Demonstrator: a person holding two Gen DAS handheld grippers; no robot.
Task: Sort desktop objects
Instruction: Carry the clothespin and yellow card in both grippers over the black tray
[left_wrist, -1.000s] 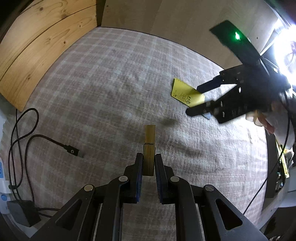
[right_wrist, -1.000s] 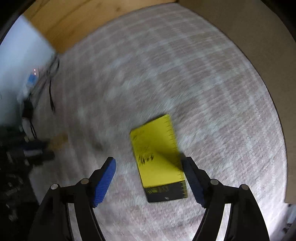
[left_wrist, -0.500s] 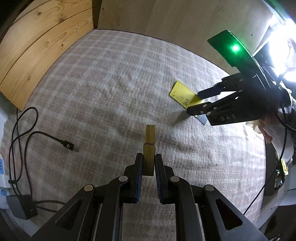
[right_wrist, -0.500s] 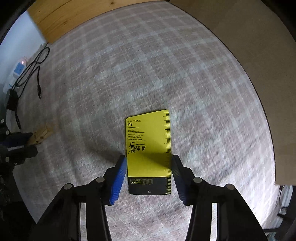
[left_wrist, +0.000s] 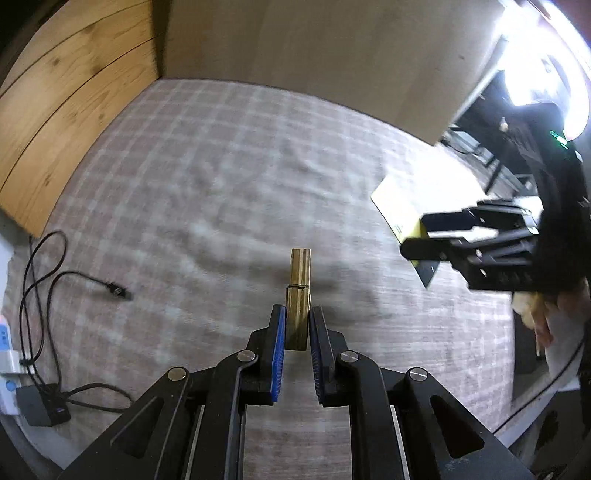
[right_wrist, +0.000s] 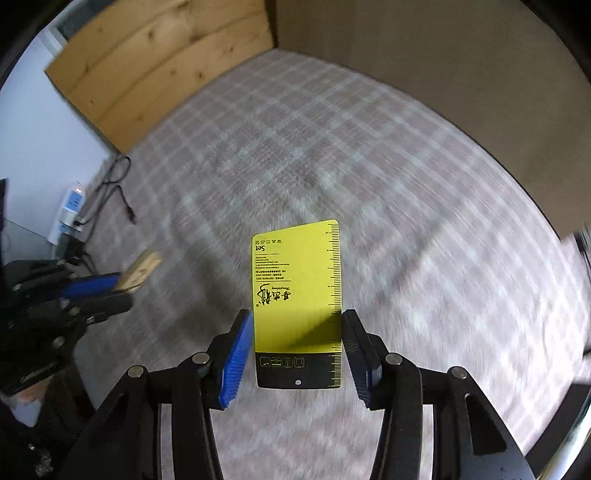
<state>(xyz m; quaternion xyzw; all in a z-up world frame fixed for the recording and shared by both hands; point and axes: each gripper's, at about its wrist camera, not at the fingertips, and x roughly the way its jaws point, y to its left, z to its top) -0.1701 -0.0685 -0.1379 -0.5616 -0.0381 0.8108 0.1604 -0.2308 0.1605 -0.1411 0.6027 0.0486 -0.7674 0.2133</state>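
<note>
A: Status on left tongs (left_wrist: 296, 326)?
B: clamped on wooden clothespin (left_wrist: 298, 291), pin sticks fwd past the blue pads (left_wrist: 277, 354), held above plaid cloth (left_wrist: 207, 192) on table
A: right tongs (right_wrist: 297, 332)?
B: gripping yellow card (right_wrist: 297, 291) by its side edges, black band end nearest cam, card up off the cloth. bg blurry
A: anything else in view?
B: black cable (left_wrist: 55, 280) + white power strip (right_wrist: 70, 206) at cloth's left edge, wood panel (left_wrist: 70, 107) behind

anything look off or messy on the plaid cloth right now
Only the black cable: it trails loose across the cloth's left edge from the adapter. The left gripper holds the clothespin; the right gripper holds the yellow card.
</note>
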